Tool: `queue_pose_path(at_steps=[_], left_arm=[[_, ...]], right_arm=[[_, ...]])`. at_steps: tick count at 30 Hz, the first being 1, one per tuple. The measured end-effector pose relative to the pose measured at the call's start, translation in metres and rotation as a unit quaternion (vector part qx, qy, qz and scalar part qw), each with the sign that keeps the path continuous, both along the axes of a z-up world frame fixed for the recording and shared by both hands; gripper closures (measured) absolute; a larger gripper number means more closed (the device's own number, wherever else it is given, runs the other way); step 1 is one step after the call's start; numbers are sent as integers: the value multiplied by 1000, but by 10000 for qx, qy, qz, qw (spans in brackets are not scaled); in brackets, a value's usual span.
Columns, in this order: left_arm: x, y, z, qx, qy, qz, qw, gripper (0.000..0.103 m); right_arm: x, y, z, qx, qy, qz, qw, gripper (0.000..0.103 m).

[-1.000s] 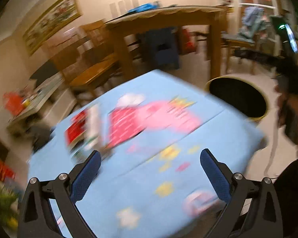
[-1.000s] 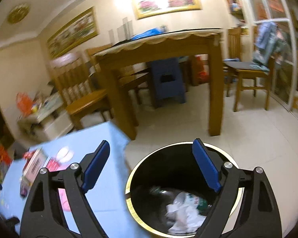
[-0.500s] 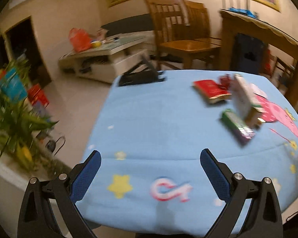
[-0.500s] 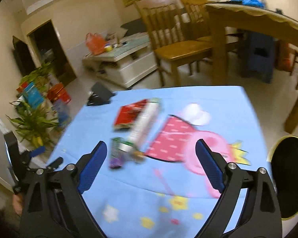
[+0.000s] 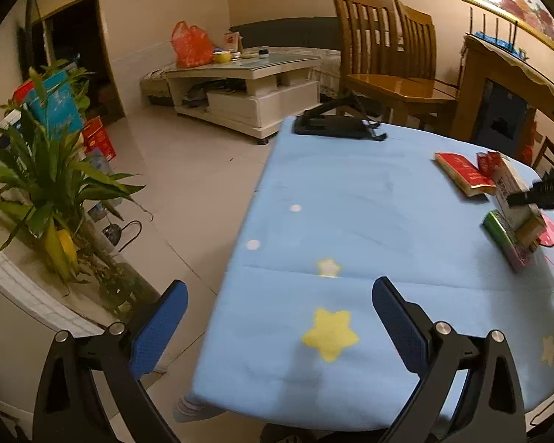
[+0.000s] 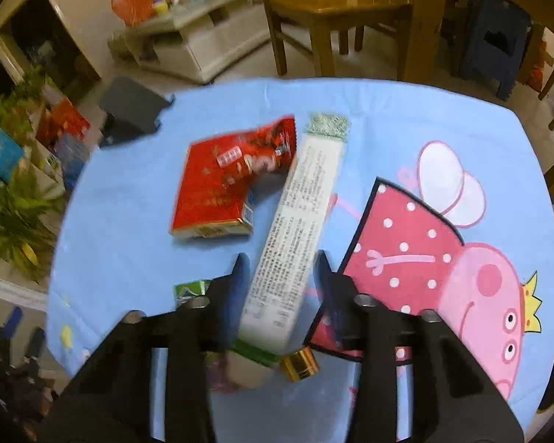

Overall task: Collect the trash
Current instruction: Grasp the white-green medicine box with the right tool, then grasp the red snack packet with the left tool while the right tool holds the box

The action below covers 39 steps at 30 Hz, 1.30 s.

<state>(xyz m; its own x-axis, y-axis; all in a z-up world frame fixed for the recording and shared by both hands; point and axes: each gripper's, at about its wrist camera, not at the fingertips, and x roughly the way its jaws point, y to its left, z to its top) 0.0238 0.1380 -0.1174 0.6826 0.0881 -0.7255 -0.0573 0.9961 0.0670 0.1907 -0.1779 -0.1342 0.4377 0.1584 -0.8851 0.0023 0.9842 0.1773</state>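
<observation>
A long white box with a green end (image 6: 299,229) lies on the blue tablecloth (image 6: 136,221). My right gripper (image 6: 280,271) is down over it, its fingers on either side of the box's near end; blur hides whether they touch it. A red carton (image 6: 218,188) with a red wrapper (image 6: 269,147) on it lies just left. A green pack (image 6: 190,289) and a gold cap (image 6: 300,363) lie by the box's near end. In the left wrist view the white box (image 5: 513,195), red carton (image 5: 463,177) and green pack (image 5: 506,240) sit far right. My left gripper (image 5: 277,313) is open and empty over the table's near left edge.
A black stand (image 5: 338,125) sits at the table's far corner. Beyond are wooden chairs (image 5: 380,59), a white coffee table (image 5: 247,85) and a wooden dining table (image 5: 509,85). A potted plant (image 5: 51,192) stands on a ledge left of the table.
My right gripper has dropped onto the white box and narrowed around it. My left gripper has swung further left, toward the table's edge and the plant.
</observation>
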Motion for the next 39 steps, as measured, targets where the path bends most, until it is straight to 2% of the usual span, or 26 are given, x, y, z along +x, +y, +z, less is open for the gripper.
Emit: queue_pose_path(at_steps=[5,10,15,16,18,20,22,24,25,27,29,32,33,35,36,37,39], left_arm=[[4,-1,-1,-8,-23,-40,10000,6],[15,-25,3,-48,-26,-348,9994,6],[33,-80,25,-194,-163,-1138,9932,6],[40,-101,32,-219,-210,-1465,9887,6],[50,-129,40,-121,-269,-1700,9850,6],[69,-170,48,-131,-181,-2223,9747,6],[85,-202,51,73,-250,-2328,9722,7],[105,-239,52,9,-141,-2759,9611,7],[112,-251,50,60,-110,-2782,9604,7],[128,-279,41,444,-58,-2812,9586,7],[146,-303,26,784,41,-2820,9562,7],[165,-319,4,996,299,-2807,9542,7],[172,-323,-6,1120,382,-2765,9537,13],[180,-327,-18,1081,594,-2819,9515,35],[182,-330,-23,1025,715,-2882,9494,54],[183,-331,-27,1012,792,-2928,9475,68],[177,-328,-25,1034,673,-2908,9488,74]], right_arm=[[-25,-30,8,602,-243,-48,9979,78],[-73,-83,16,1289,-432,-216,9905,78],[-126,-146,19,1932,-704,-454,9776,78],[-132,-154,21,1958,-758,-490,9765,78],[-147,-176,24,2162,-972,-552,9699,78],[-155,-195,26,2317,-1108,-632,9644,78],[-158,-207,26,2358,-1275,-630,9613,78],[-159,-217,21,2545,-1469,-635,9537,78],[-161,-221,18,2640,-1530,-638,9502,78],[-164,-231,10,2797,-1692,-615,9431,78],[-165,-241,2,2969,-1629,-708,9382,78],[-167,-250,10,2912,-1699,-606,9395,78],[-169,-252,15,2846,-1784,-567,9402,78],[-170,-257,19,2900,-1870,-556,9369,78],[-171,-257,19,2920,-1884,-564,9360,78],[-170,-257,19,2894,-1884,-585,9366,78],[-170,-260,18,2879,-1902,-617,9366,78]])
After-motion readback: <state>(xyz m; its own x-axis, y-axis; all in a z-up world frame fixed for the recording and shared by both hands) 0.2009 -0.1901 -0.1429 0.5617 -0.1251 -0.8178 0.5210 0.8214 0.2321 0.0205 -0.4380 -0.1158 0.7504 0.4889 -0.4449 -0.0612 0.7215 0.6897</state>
